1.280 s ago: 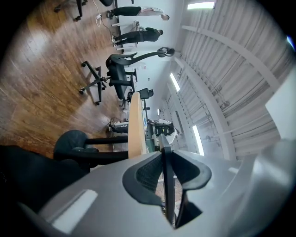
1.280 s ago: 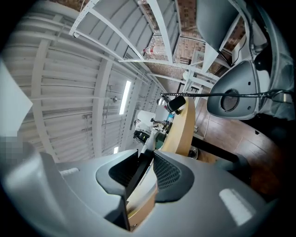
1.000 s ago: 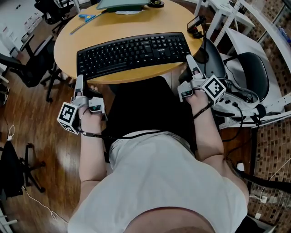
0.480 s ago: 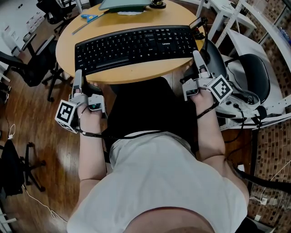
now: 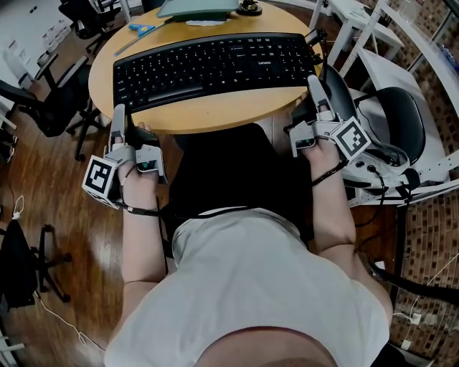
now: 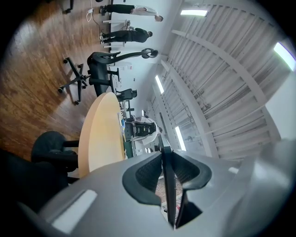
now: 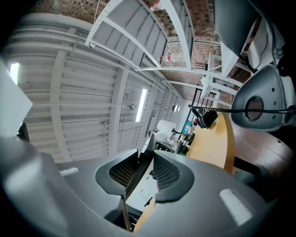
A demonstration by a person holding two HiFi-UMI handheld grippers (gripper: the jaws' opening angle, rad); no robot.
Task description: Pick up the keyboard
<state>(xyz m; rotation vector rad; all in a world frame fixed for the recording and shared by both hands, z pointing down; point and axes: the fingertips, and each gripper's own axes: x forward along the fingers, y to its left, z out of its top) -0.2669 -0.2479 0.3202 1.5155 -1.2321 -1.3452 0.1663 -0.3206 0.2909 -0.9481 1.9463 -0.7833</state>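
A black keyboard (image 5: 215, 64) hangs level just above the round wooden table (image 5: 215, 113), held at both ends. At its front left corner my left gripper (image 5: 118, 118) is shut on it. My right gripper (image 5: 313, 84) is shut on its right end. In the left gripper view the keyboard's thin dark edge (image 6: 169, 185) runs between the pads of the left gripper (image 6: 166, 155). In the right gripper view the keyboard's dark slab (image 7: 138, 173) sits pinched in the right gripper (image 7: 145, 155), with the table (image 7: 217, 139) beyond.
Blue scissors (image 5: 138, 27), a green object (image 5: 197, 7) and a small black device (image 5: 313, 36) lie at the table's far side. A grey chair (image 5: 341, 97) stands close on the right, black office chairs (image 5: 50, 107) on the left. The person sits against the table's near edge.
Both grippers have risen with the keyboard between them. The keyboard has come up off the table and now appears larger and higher in the head view.
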